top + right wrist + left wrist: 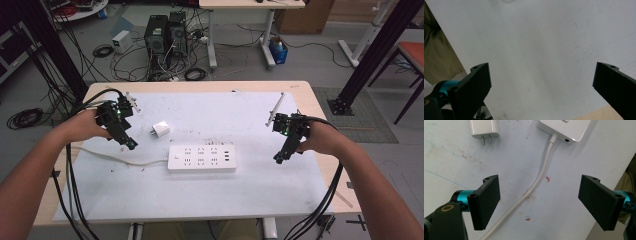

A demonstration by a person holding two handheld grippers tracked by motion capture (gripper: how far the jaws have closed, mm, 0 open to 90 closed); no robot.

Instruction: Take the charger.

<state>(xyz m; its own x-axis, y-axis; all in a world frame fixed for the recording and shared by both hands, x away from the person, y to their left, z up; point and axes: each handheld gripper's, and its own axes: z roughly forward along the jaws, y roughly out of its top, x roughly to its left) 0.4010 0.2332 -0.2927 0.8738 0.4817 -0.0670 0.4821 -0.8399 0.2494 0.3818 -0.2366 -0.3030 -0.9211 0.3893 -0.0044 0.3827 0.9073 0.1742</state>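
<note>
Work not yet begun, by my reading: the white charger (161, 130) lies loose on the desk (260, 192), just left of and beyond the power strip (202, 158), unplugged. Left claw (131, 145) hovers left of the power strip, jaws apart, empty; right claw (278, 159) to its right, likewise. No containers present.

A lab: computer towers (165, 32) and tangled cables (125, 65) on the floor, black frame posts (372, 55) beside the table (300, 92).
</note>
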